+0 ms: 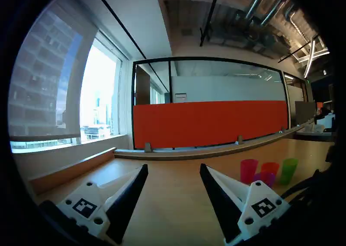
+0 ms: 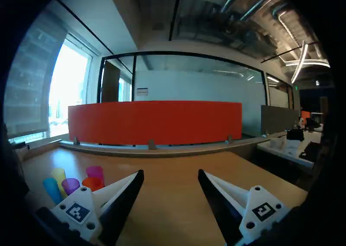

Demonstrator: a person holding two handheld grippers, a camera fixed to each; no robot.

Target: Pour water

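Left gripper view. Left gripper (image 1: 173,166): white moulded plastic, two wedge fingers (image 1: 129,194) with black inner faces, tapering to points. Spread wide apart, nothing between them. Square black-and-white marker (image 1: 84,207) printed on a finger base.

Wooden table (image 1: 173,211) below: pale, smooth, faint lengthwise grain. Translucent plastic tumblers bunched at 4 o'clock, past the right-hand finger: pink cup (image 1: 248,170), red cup (image 1: 271,167), purple cup (image 1: 267,178) low in front, green cup (image 1: 289,170) outermost. All upright, close together; cannot tell whether touching. Contents not discernible.

Matte orange panel (image 1: 207,122) across the table's far edge at centre, glass wall above it. Bright window (image 1: 99,94) at 9 o'clock.

Right gripper view. Right gripper (image 2: 170,171): same white-and-black build, fingers parted just as wide, gripping nothing.

Cups here at 8 o'clock, beside and partly behind the left-hand finger: yellow cup (image 2: 58,176) and blue cup (image 2: 52,189) on the outer side, with pink, purple and red ones nearer the finger. Upright, tightly grouped, well apart from the fingertips.

Neighbouring desk (image 2: 285,153) with white items at 3 o'clock. Exposed metal pipes (image 2: 242,8) on the ceiling at 1 o'clock.
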